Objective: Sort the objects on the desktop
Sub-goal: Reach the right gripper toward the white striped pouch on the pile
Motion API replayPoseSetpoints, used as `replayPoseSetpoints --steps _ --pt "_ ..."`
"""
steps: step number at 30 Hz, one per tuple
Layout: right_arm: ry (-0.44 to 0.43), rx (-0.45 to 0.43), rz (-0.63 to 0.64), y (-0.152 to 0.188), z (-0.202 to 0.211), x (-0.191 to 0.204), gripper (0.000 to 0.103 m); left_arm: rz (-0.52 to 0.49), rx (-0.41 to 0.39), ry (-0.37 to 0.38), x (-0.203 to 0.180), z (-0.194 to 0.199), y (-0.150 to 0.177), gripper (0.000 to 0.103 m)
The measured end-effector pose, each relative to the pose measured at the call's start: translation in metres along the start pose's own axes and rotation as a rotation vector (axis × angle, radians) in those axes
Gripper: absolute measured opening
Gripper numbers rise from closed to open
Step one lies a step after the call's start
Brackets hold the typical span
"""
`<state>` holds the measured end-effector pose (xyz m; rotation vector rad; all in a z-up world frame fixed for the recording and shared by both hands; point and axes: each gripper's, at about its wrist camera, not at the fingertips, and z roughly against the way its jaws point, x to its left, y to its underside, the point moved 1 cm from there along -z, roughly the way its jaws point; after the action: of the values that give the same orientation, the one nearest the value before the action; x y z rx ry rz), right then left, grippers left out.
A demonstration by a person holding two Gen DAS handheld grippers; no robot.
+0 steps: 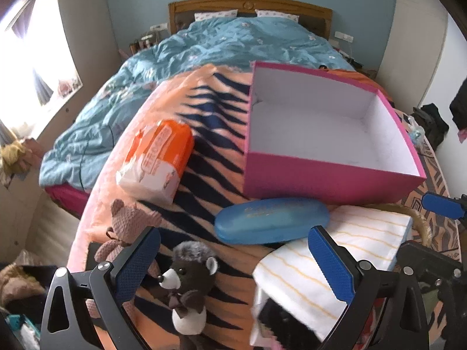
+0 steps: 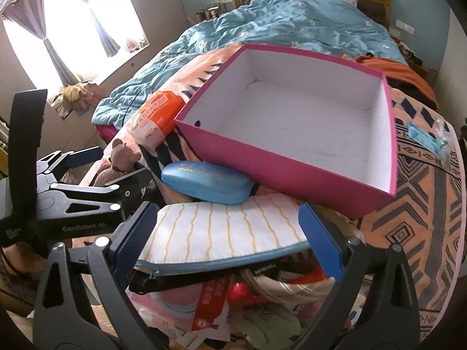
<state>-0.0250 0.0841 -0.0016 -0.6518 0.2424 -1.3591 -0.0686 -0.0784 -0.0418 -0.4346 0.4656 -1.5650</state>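
An empty pink box [image 1: 329, 176] [image 2: 262, 160] with white inside stands on the orange patterned blanket. A blue glasses case [image 1: 271, 221] [image 2: 207, 180] lies against its front wall. To the left are an orange tissue pack [image 1: 157, 157] [image 2: 154, 116] and a pink knitted bear [image 1: 128, 218] [image 2: 119, 157]. My left gripper [image 1: 233, 262] [image 2: 113, 166] is open above a dark plush bear [image 1: 186, 280], holding nothing. My right gripper [image 2: 227, 233] is open, its fingers either side of a white yellow-striped pouch [image 1: 350, 242] [image 2: 221, 227]. One of its fingers [image 1: 440, 205] shows in the left wrist view.
The pouch rests on a pile of packets [image 2: 210, 300] in a woven basket [image 1: 421, 221]. A blue duvet [image 1: 204, 43] covers the far half of the bed. A small blue packet [image 2: 423, 137] lies right of the box. A window is to the left.
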Motion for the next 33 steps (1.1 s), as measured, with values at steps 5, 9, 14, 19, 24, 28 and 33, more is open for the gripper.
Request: replayPoseSetpoints --steps 5,9,14,19,24,28,33 --pt "0.011 0.036 -0.019 0.0 -0.01 -0.008 0.095 0.013 0.047 0.049 0.006 -0.009 0.004 0.103" --pt "0.081 0.075 -0.037 0.006 -0.017 -0.028 0.095 -0.032 0.083 0.134 -0.008 -0.009 0.011 0.103" --pt "0.11 0.127 -0.08 0.015 -0.023 -0.052 0.095 -0.073 0.153 0.229 -0.025 -0.01 0.021 0.103" --pt "0.099 0.17 -0.089 0.017 -0.035 -0.062 0.095 -0.086 0.228 0.288 -0.035 -0.016 0.032 0.103" --pt "0.088 0.216 -0.088 0.02 -0.051 -0.066 0.095 -0.076 0.276 0.324 -0.04 -0.02 0.037 0.103" --pt "0.014 0.224 -0.062 0.021 -0.053 -0.064 0.067 -0.052 0.33 0.371 -0.042 -0.028 0.042 0.103" --pt "0.012 0.225 -0.06 0.024 -0.045 -0.071 0.054 -0.01 0.371 0.433 -0.045 -0.033 0.049 0.102"
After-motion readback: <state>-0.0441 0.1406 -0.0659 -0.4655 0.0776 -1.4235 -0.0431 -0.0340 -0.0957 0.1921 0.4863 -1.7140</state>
